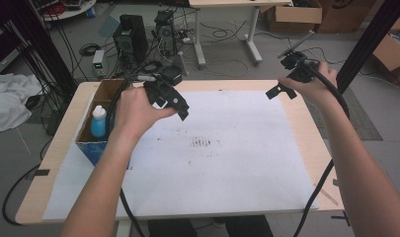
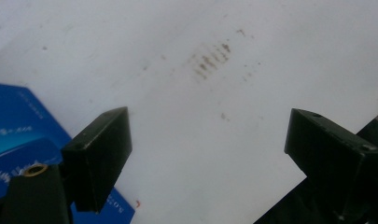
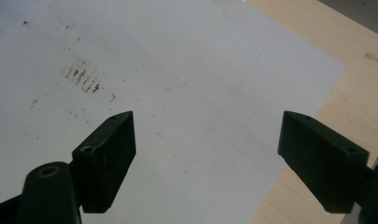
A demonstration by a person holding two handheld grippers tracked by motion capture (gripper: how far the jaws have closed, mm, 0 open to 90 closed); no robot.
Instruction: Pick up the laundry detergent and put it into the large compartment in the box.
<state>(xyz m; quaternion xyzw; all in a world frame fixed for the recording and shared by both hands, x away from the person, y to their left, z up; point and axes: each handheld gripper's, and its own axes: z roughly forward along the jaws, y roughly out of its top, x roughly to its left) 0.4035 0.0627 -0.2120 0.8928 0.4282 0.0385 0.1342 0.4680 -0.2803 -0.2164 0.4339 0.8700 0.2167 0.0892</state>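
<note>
Both tongs are held wide open with nothing between the jaws. In the high view the left tongs (image 1: 180, 106) are seen left of centre in the upper half of the frame, gripped by the left hand (image 1: 133, 111) and held over the left part of the white paper sheet (image 1: 237, 168), just to the right of the cardboard box (image 1: 101, 96). In the left gripper view the two black jaws are spread far apart, and between them the sheet is seen with a patch of brown smudges (image 2: 210, 58) toward the top centre; a blue side of the box (image 2: 18, 135) appears at the lower left, just behind the left jaw.

The right tongs (image 1: 281, 90) are seen at the upper right of the high view, held by the right hand (image 1: 311, 86) near the far right corner of the sheet, well apart from the left ones. In the right gripper view their jaws are likewise spread, with the smudges (image 3: 84, 77) at the upper left and the bare wooden surface (image 3: 354, 93) along the right edge.

The box stands on the left edge of the surface, at the middle left of the high view. A white bottle with a blue body (image 1: 98, 122) stands upright inside it, in the nearer compartment.
</note>
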